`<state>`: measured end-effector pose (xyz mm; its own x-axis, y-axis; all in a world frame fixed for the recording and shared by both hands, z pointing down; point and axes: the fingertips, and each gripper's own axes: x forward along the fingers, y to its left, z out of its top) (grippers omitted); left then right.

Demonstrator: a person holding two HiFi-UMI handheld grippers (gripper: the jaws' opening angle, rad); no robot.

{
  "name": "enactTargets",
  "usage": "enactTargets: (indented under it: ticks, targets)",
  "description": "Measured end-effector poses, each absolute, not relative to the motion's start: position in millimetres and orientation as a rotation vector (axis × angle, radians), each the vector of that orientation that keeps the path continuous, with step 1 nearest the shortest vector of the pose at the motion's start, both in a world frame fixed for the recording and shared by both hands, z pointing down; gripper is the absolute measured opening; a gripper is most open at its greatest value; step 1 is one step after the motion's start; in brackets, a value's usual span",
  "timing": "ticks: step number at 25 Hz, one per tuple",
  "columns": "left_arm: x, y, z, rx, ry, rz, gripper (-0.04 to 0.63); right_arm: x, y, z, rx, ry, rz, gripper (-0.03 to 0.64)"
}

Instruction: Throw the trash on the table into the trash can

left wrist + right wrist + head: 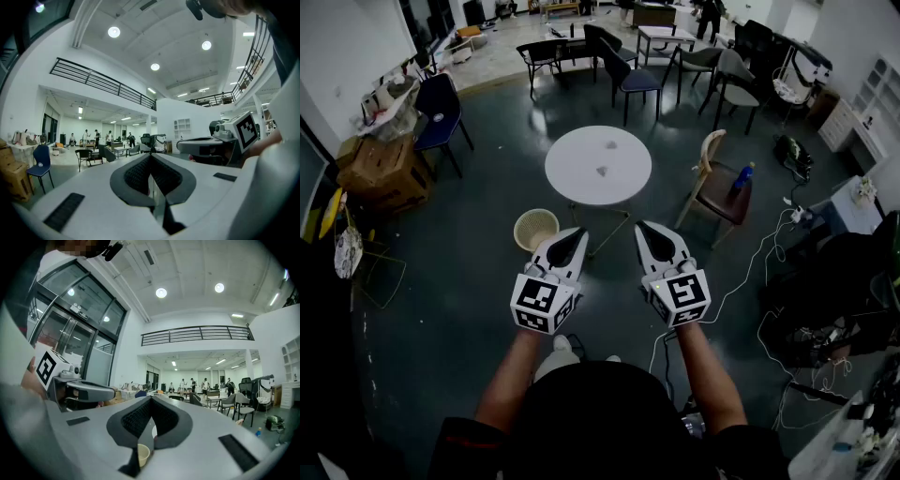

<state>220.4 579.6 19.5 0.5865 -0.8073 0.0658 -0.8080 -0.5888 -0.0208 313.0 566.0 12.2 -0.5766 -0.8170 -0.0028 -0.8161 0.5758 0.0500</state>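
Note:
A round white table (581, 183) stands ahead of me with two small grey scraps of trash on it, one near the middle (602, 171) and one farther back (610, 145). A beige basket trash can (535, 229) sits on the floor at the table's near left. It also shows through the gap under the right jaws, trash can (142, 454). My left gripper (575, 232) and right gripper (643, 226) are held side by side in the air, short of the table. Both are shut, with nothing between the jaws. The left gripper (150, 157) and the right gripper (151, 400) each point level across the room.
A beige chair (717, 183) with a blue bottle (742, 178) on it stands right of the table. Cardboard boxes (384, 169) and a blue chair (439, 112) are at the left. Cables (750, 272) trail over the floor at the right. More chairs and tables stand behind.

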Motion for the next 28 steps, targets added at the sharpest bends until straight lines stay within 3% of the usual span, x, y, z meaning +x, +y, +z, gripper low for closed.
enactTargets:
  ticks: [28]
  targets:
    - [245,608,32,2.729,-1.441,0.109,0.008,342,590,35,1.377,-2.803,-0.008,0.018]
